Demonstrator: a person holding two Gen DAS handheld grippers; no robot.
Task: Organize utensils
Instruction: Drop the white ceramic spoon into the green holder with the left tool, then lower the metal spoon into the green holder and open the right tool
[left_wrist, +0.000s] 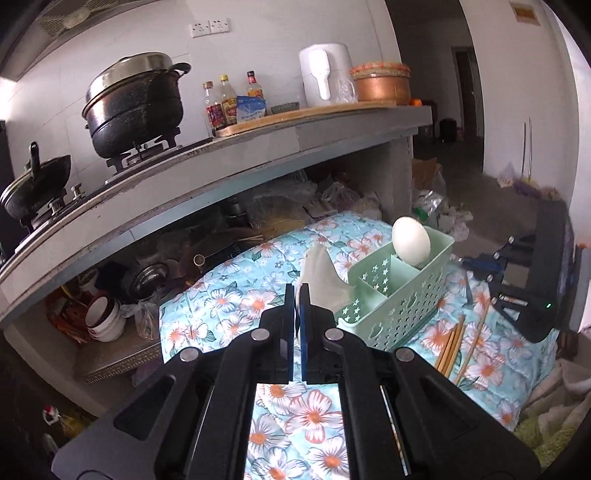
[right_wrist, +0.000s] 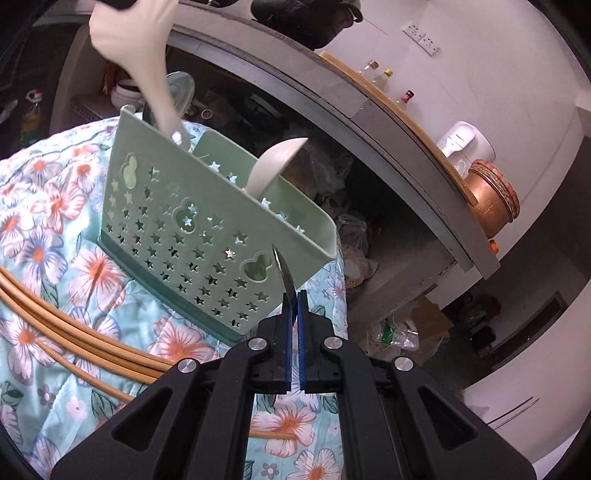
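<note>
A mint-green perforated utensil basket (left_wrist: 391, 306) (right_wrist: 192, 229) stands on a floral cloth. One of its compartments holds a white spoon (left_wrist: 410, 240) (right_wrist: 275, 162), bowl up. My left gripper (left_wrist: 298, 295) is shut on the wide end of a white rice paddle (left_wrist: 321, 275). In the right wrist view the paddle (right_wrist: 147, 74) slants down, its handle tip with a hole at the basket's left compartment. My right gripper (right_wrist: 294, 299) is shut on a thin metal utensil (right_wrist: 282, 269), seen edge-on, just in front of the basket's right end. Several bamboo chopsticks (right_wrist: 74, 332) (left_wrist: 452, 343) lie on the cloth.
Behind the basket runs a concrete counter (left_wrist: 258, 147) with a black pot (left_wrist: 136, 103), bottles and a white kettle (left_wrist: 325, 74). The shelf under it is crammed with bowls (left_wrist: 105, 317) and bags. Black hardware with a green light (left_wrist: 532, 295) sits at the cloth's right.
</note>
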